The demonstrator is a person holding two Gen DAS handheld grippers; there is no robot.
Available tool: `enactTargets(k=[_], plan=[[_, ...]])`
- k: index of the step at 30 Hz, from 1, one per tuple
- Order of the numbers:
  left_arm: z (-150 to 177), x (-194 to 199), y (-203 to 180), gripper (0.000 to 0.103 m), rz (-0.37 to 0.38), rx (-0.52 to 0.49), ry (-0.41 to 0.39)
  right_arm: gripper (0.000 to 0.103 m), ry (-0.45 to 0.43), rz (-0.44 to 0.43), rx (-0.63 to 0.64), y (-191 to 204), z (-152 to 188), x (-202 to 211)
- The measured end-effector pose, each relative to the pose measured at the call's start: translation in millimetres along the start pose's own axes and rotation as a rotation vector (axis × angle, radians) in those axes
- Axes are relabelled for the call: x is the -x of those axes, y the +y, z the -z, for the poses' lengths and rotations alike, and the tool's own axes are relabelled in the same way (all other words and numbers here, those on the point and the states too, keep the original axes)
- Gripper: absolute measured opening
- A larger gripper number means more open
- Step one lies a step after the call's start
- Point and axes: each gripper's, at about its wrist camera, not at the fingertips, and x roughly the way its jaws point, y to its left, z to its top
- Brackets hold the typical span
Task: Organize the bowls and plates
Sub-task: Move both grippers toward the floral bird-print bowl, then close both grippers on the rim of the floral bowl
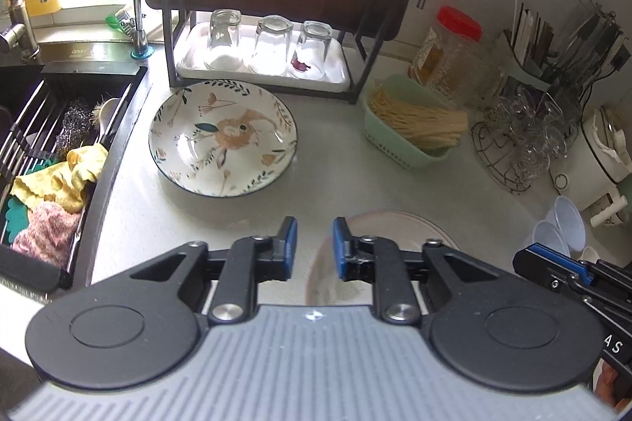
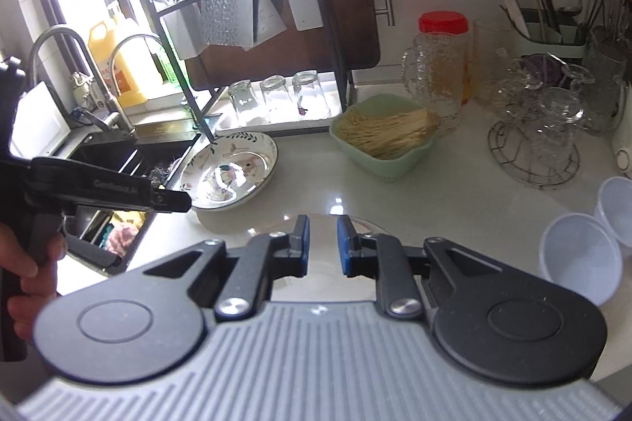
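Note:
A white plate with a rabbit and leaf pattern (image 1: 223, 138) lies on the grey counter in front of the black dish rack; it also shows in the right wrist view (image 2: 231, 170). A plain pale plate (image 1: 395, 227) lies nearer, partly hidden under both grippers; it shows in the right wrist view (image 2: 355, 221). My left gripper (image 1: 315, 241) is open and empty, hovering above the pale plate's left rim. My right gripper (image 2: 322, 239) is open and empty above the same plate. The left gripper's body (image 2: 98, 189) shows at the left of the right wrist view.
The black dish rack (image 1: 272, 37) holds a white tray with three upturned glasses. A sink (image 1: 51, 144) with cloths is at the left. A green basket of noodles (image 1: 410, 128), a red-lidded jar (image 1: 454, 45), a glassware stand (image 1: 525, 136) and plastic cups (image 2: 580, 255) stand at the right.

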Motion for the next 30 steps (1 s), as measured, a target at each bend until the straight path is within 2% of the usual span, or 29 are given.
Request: enactTargets(k=[1, 3, 6, 7, 8, 10, 15, 19, 24, 30], plan=[[-8.5, -4.2, 7.2, 0.042, 0.015, 0.003, 0.013, 0.019, 0.005, 0.005, 0.000, 5.1, -3.3, -5.7], [-25.8, -10.3, 19.1, 0.057, 0.016, -0.018, 0.001, 0.019, 0.002, 0.007, 0.007, 14.9, -9.1, -15.0], [-52.8, -21.1, 38.4, 0.064, 0.010, -0.040, -0.035, 0.019, 0.013, 0.013, 0.000, 25.6, -18.6, -31.3], [-60.3, -26.0, 46.2, 0.065, 0.017, -0.033, -0.039, 0.025, 0.018, 0.016, -0.003, 28.8, -21.8, -37.3], [-68.0, -32.2, 55.3, 0.065, 0.026, -0.022, -0.038, 0.042, 0.024, 0.017, 0.003, 32.0, -24.7, -42.8], [-80.1, -43.6, 71.6, 0.065, 0.047, -0.016, -0.030, 0.063, 0.003, 0.019, 0.002, 39.8, -29.4, -51.7], [-98.9, -74.0, 113.4, 0.065, 0.058, -0.008, 0.002, 0.062, 0.022, 0.039, -0.020, 60.3, -41.0, -82.5], [-107.2, -96.7, 142.4, 0.065, 0.057, -0.026, 0.025, 0.062, 0.063, 0.057, -0.088, 68.7, -46.6, -112.1], [-115.6, -121.0, 172.1, 0.064, 0.069, -0.026, 0.072, 0.062, 0.130, 0.039, -0.179, 76.9, -50.4, -154.5], [-120.6, -154.6, 186.6, 0.062, 0.101, -0.071, 0.128, 0.050, 0.153, 0.019, -0.271, 74.9, -56.8, -191.5]])
